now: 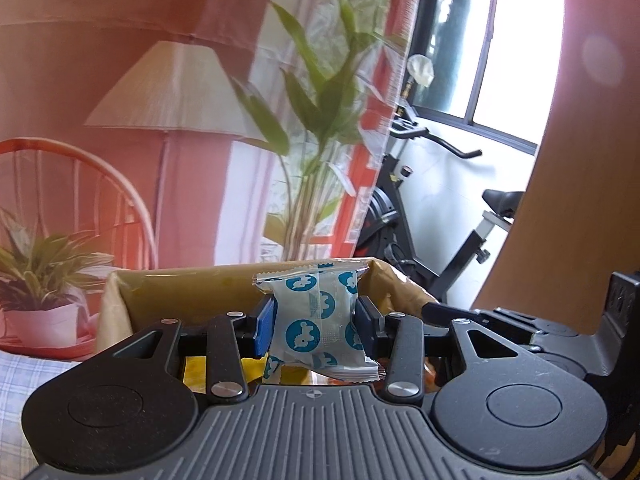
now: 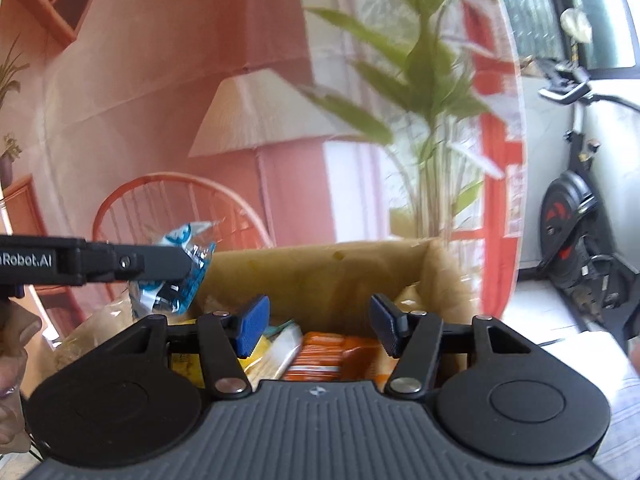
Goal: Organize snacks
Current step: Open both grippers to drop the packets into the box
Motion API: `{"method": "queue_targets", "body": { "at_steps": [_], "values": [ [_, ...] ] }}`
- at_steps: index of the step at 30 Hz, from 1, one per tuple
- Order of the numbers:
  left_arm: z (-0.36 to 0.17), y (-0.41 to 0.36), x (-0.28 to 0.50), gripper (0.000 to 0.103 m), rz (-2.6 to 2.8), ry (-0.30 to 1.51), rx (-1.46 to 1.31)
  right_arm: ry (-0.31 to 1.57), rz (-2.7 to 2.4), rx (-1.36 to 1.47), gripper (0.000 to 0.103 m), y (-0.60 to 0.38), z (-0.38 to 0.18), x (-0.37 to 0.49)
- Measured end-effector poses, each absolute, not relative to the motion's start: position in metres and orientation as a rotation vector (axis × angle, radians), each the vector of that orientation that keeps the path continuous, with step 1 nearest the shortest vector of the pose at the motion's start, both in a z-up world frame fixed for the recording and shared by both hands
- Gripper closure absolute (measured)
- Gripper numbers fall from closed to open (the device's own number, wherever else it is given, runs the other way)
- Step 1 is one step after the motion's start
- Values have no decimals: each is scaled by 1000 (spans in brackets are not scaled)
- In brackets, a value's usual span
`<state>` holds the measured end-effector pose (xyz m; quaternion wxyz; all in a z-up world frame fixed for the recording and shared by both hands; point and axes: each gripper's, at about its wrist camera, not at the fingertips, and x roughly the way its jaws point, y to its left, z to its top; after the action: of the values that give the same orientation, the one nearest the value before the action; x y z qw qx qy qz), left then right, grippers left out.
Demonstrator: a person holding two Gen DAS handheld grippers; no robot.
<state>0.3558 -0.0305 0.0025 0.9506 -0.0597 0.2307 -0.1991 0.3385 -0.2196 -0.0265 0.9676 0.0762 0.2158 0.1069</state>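
Observation:
My left gripper (image 1: 316, 320) is shut on a clear snack packet with blue animal prints (image 1: 316, 316), held upright above a brown cardboard box (image 1: 180, 292). In the right wrist view the left gripper (image 2: 176, 276) comes in from the left with the same packet (image 2: 184, 264), over the box's left edge. My right gripper (image 2: 316, 324) is open and empty, its blue pads (image 2: 252, 324) apart, above the box (image 2: 320, 276). Inside the box lie an orange packet (image 2: 332, 356) and yellow packets (image 2: 272, 352).
A backdrop printed with a lamp, chair and plants hangs behind the box (image 1: 180, 92). A potted plant (image 1: 44, 276) stands at the left on a checked cloth (image 1: 24, 376). An exercise bike (image 1: 424, 208) stands at the right by a window.

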Motion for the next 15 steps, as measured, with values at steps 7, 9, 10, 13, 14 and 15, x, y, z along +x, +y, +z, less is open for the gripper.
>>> {"method": "queue_targets", "body": {
  "at_steps": [7,9,10,13,14,15],
  "values": [
    [-10,-55,382,58,-439,541,-132,427,159,99,44,-232,-25,325],
    [-13,-60,391,58,-439,559,-126,431,154,87,44,-233,-28,323],
    [-14,-63,394,58,-439,562,-115,432,153,86,44,-234,-29,321],
    [-14,-72,403,54,-452,564,-94,444,155,83,44,-233,-34,319],
    [-13,-74,405,44,-460,564,-93,447,157,82,44,-232,-36,318],
    [-12,-75,405,34,-459,559,-91,451,160,81,44,-231,-37,318]
  ]
}}
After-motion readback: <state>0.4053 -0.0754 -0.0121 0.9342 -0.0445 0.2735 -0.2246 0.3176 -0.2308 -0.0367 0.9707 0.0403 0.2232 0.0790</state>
